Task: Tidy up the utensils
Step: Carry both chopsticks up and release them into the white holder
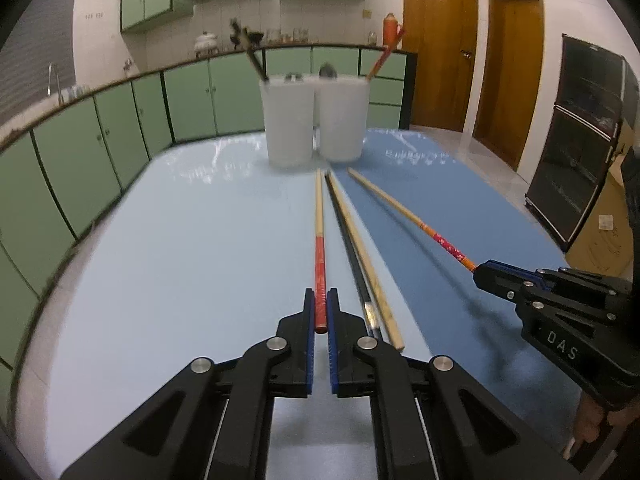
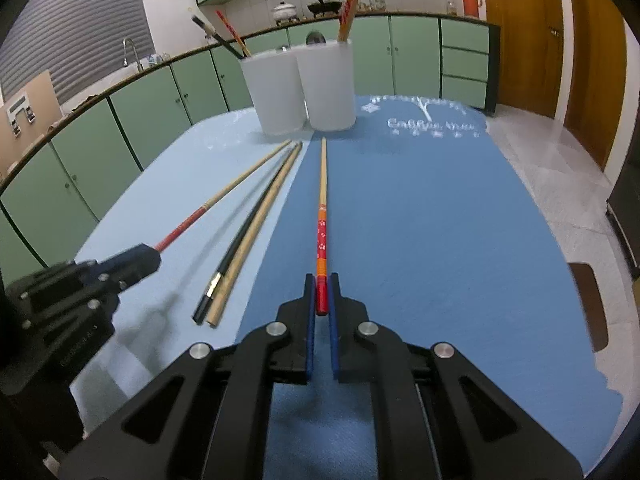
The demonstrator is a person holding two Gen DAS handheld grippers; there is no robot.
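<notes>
- Left wrist view: left tool (image 1: pixel 321 310) pinching the butt of the red-handled bamboo chopstick (image 1: pixel 319 236); blue pads pressed on the red end, stick running straight ahead toward the holders; tip near the base of the left frosted white plastic cup (image 1: pixel 289 120)
- right tool (image 1: pixel 482 274) at the right edge, clamped on the orange-and-red floral chopstick (image 1: pixel 404 210); that stick angles in over the dark blue half of the bench (image 1: pixel 180 248)
- between the two held sticks lie a black chopstick with a metal band (image 1: pixel 352 256) and a plain tan wooden chopstick (image 1: pixel 360 248), side by side and touching, flat on the bench, not gripped
- right frosted white plastic cup (image 1: pixel 344 120) just beside the left one; both already hold chopsticks leaning out the top; image slightly blurred
- Right wrist view: right tool (image 2: pixel 322 294) shut on the red butt of the floral chopstick (image 2: pixel 322 184); tip points at the right cup (image 2: pixel 328 84)
- left tool (image 2: pixel 140 260) at lower left holding the red-handled stick (image 2: pixel 224 196); black (image 2: pixel 248 224) and tan (image 2: pixel 260 220) pair between them on the light blue side
- Step in hand, my read: lifting both sticks to drop into cups; grip is at the very end, so the long lever may swing; keep the pinch firm, raise tips clear above the cup rims, tilt tip-down, enter away from the leaning sticks, release only once the tip is inside; matching red designs probably decide which cup
</notes>
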